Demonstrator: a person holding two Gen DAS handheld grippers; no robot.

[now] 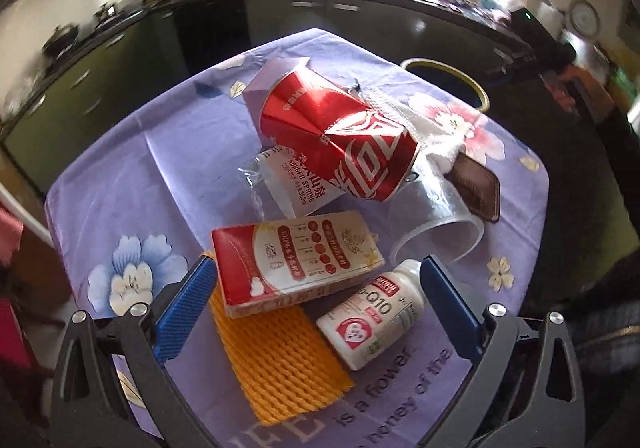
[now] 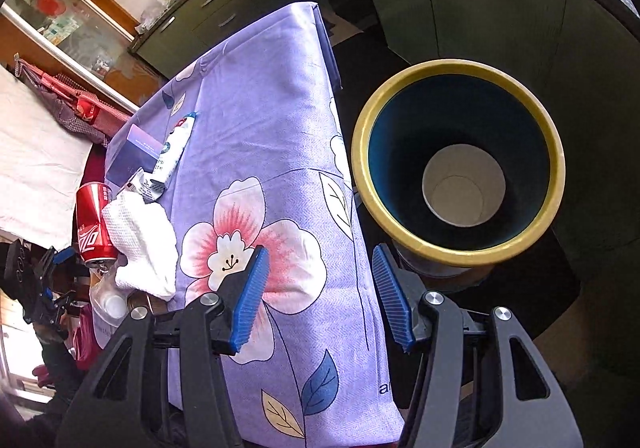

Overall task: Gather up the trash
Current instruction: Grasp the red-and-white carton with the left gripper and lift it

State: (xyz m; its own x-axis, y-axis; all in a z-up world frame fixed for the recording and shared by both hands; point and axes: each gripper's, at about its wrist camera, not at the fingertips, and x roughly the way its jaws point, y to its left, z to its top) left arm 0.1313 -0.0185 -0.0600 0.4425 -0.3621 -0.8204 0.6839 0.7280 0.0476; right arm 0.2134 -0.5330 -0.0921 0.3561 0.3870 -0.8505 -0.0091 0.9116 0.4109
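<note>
In the left wrist view, trash lies on a purple floral tablecloth [image 1: 132,168]: a crushed red cola can [image 1: 340,136], a clear bottle with a white label [image 1: 296,184], a red-and-white carton [image 1: 296,264], an orange foam net [image 1: 276,360], a white pill bottle [image 1: 372,320]. My left gripper [image 1: 316,300] is open, its fingers either side of the carton and pill bottle. My right gripper [image 2: 320,296] is open and empty, over the table's edge beside a yellow-rimmed bin [image 2: 460,164]. The bin holds a paper cup [image 2: 464,184].
A white cloth [image 2: 140,240], a toothpaste tube [image 2: 176,148] and a blue box [image 2: 136,156] lie on the table. A brown wallet [image 1: 476,188] and a clear plastic strip [image 1: 444,220] lie near the can. Dark kitchen cabinets [image 1: 320,24] stand behind.
</note>
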